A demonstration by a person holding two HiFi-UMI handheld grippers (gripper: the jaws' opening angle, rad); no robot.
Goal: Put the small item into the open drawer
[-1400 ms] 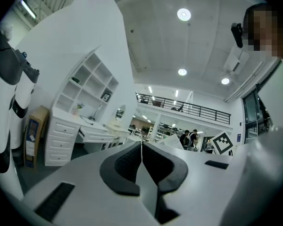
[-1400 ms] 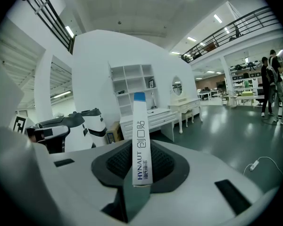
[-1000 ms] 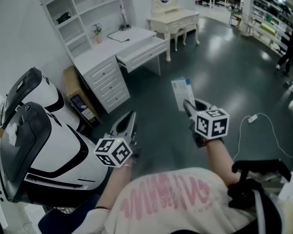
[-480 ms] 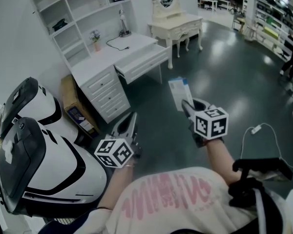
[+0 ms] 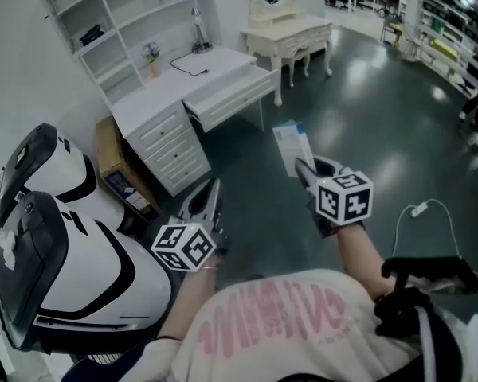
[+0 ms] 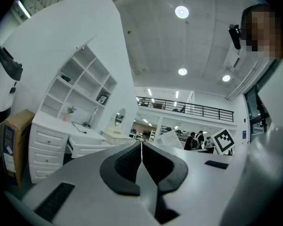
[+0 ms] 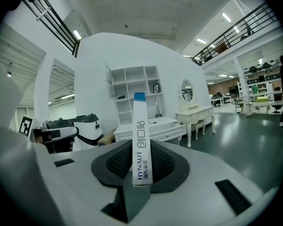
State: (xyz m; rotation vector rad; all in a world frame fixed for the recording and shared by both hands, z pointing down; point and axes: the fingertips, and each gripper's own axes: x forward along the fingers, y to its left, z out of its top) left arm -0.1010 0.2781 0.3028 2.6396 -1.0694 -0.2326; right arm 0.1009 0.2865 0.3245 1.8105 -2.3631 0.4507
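A small flat white box with a blue end (image 5: 291, 147) (image 7: 139, 140) stands upright between the jaws of my right gripper (image 5: 303, 165) (image 7: 140, 166), which is shut on it. My left gripper (image 5: 210, 196) (image 6: 141, 147) is shut with nothing in it, held to the left of the right one. Both hang over the dark floor, well short of the white desk (image 5: 175, 82) (image 7: 155, 125). The desk's wide drawer (image 5: 229, 94) (image 7: 167, 132) is pulled open. The box's narrow edge faces the right gripper camera.
A white and black machine (image 5: 56, 237) stands close at the left, with a cardboard box (image 5: 115, 161) between it and the desk. White shelves (image 5: 103, 14) rise behind the desk. A cream dressing table (image 5: 291, 34) stands to its right. A white cable (image 5: 418, 209) lies on the floor.
The view has shifted slightly, so the desk and drawer sit a little higher and further left in the head view. Both grippers keep their hold and spacing.
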